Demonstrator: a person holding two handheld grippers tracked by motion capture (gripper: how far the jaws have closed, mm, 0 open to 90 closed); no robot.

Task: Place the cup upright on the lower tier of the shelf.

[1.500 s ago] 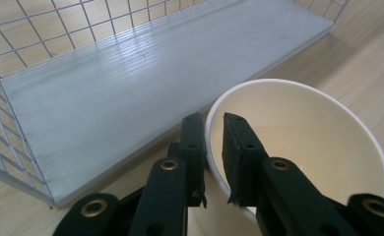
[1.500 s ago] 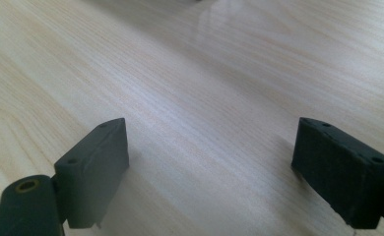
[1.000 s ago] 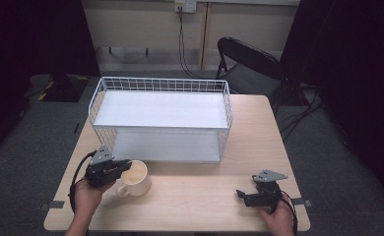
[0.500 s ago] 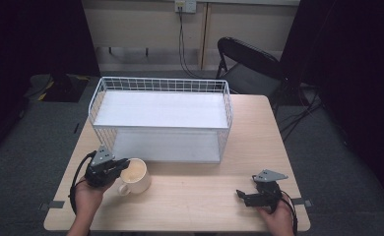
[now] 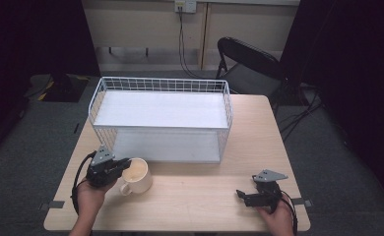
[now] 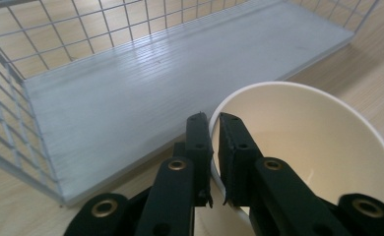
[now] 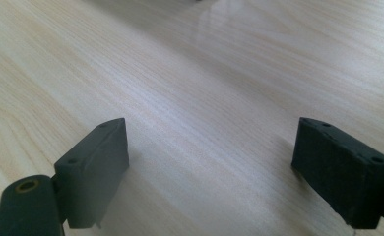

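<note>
A pale wooden table (image 5: 200, 196) stands in a dim room, a folding chair (image 5: 249, 61) behind it and a white wire rack (image 5: 161, 118) with two shelves on its far half. Over the last second almost nothing has shifted: the cream mug (image 5: 137, 175) sits in the same spot just in front of the rack's lower shelf, and both hands hold their places. The left gripper (image 6: 214, 129) stays pinched on the mug's rim, one finger outside the wall and one inside, the gap narrowed down to the thickness of the rim. The lower shelf lies just ahead of those fingertips. The right gripper (image 7: 212, 169) rests low over bare wood with its fingers spread wide, nothing between them. The grip looks settled, so the lift into the rack seems ready to begin, though not yet underway.
</note>
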